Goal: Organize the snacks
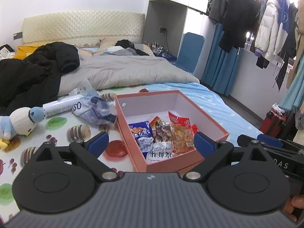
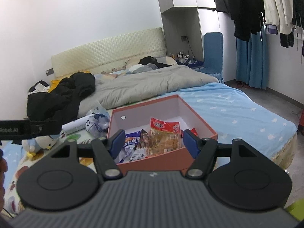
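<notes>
We see the open salmon-pink cardboard box point(image 1: 201, 114) on the bed point(image 1: 218, 98), turned cornerwise to us, with crinkly snack packets lying flat in its near end: a blue-and-white packet point(image 1: 141, 133) and a red-topped clear packet point(image 1: 181, 133), its long axis running away from us. Our left tongs point(image 1: 152, 142) gape wide and empty above the box's near corner. Our right tongs point(image 2: 153, 142) stand partly open, also gripping nothing.

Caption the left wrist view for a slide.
Open left gripper above a pink box of snack packets on a bed.
</notes>
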`<action>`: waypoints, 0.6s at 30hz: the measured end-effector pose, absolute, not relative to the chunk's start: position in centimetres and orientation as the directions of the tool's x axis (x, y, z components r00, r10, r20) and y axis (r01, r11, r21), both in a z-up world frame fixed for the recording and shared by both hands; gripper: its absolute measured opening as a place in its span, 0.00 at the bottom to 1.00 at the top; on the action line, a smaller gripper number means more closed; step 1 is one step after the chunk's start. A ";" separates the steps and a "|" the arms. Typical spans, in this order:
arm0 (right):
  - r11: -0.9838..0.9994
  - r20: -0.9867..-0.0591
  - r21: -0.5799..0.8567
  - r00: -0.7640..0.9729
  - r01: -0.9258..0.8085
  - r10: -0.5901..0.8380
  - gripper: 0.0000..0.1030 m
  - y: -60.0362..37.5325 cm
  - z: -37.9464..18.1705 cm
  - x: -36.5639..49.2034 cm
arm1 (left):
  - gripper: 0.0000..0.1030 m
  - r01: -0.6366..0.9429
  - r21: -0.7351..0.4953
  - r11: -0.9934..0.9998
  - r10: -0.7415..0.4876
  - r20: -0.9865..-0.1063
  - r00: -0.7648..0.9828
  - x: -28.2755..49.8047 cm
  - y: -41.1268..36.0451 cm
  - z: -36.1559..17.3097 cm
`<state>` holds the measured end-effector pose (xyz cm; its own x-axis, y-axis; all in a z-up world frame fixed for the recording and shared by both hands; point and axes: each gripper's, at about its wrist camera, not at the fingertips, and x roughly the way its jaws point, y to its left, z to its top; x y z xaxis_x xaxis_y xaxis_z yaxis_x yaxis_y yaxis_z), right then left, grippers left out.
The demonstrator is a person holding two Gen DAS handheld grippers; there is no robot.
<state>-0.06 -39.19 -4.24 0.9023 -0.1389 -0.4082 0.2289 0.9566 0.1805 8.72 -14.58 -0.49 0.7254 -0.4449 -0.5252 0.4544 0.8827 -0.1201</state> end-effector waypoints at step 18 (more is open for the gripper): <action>0.955 -0.413 0.180 0.899 0.235 -0.143 0.67 -39.2 -4.3 0.0 | 0.95 0.436 -0.124 0.891 -0.428 -0.549 0.718 8.9 -14.8 -1.0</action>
